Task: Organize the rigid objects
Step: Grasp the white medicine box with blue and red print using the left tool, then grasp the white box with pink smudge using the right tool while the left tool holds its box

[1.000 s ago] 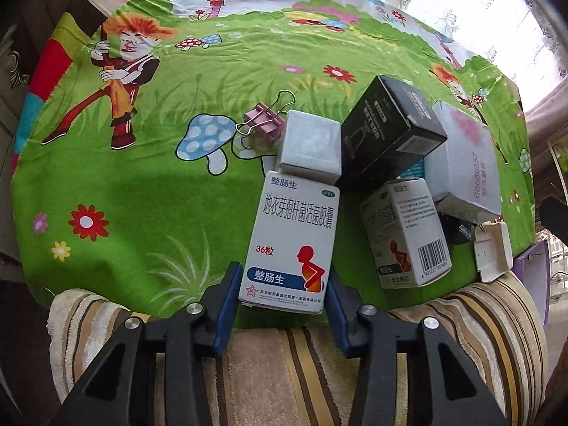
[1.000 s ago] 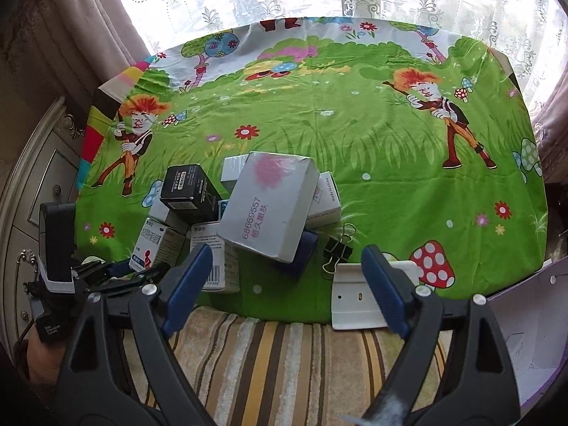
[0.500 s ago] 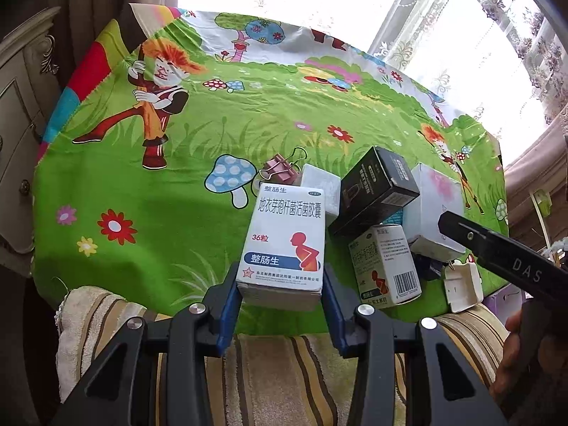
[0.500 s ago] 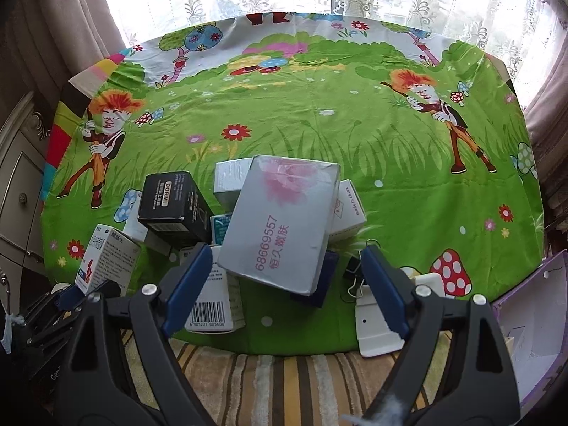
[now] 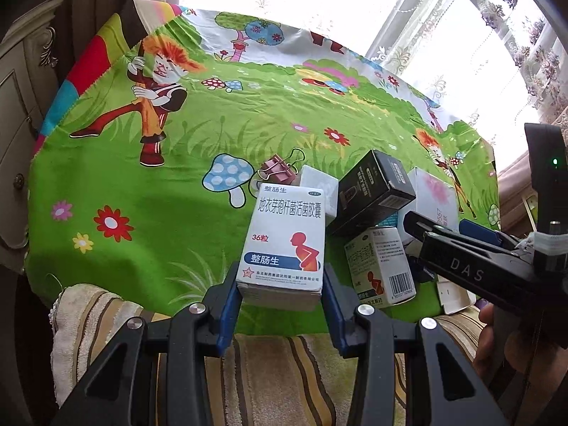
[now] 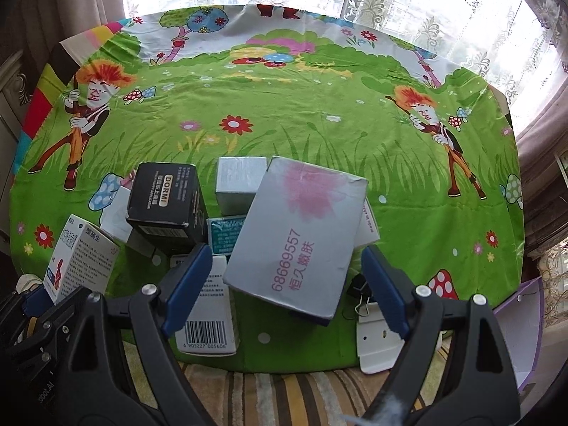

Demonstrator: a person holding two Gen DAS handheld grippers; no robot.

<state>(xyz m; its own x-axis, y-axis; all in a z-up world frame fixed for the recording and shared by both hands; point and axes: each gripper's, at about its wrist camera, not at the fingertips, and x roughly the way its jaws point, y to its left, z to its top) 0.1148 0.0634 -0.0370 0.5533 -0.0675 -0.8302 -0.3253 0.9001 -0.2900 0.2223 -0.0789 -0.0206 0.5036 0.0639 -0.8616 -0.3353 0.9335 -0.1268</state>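
Blue pads of the left gripper (image 5: 280,300) pinched the bottom end of a white medicine box (image 5: 285,238), which stood lifted off the cloth and tilted away from the camera; the same box showed at the lower left of the right wrist view (image 6: 80,261). Below both grippers lay a striped towel (image 5: 269,376) along the near edge, and past it a green cartoon cloth (image 5: 142,213) covered the table.

The right gripper (image 6: 284,289) was spread wide, its fingers (image 6: 186,277) on either side of the near end of a large grey box with pink print (image 6: 301,234), not touching it. That grey box lay tilted on top of the pile. Under and beside it sat a second white medicine box with a barcode (image 6: 207,319), a teal box (image 6: 225,232), a black binder clip (image 6: 360,293) and a flat white plastic piece (image 6: 376,340) near the cloth's edge.

Further back a black box (image 6: 167,206) stood tilted to the left, and a small silver box (image 6: 239,184) sat behind the grey one. In the left wrist view a pink binder clip (image 5: 278,170) lay just beyond the pile beside a printed mushroom. Lace curtains (image 6: 426,7) hung behind the table.
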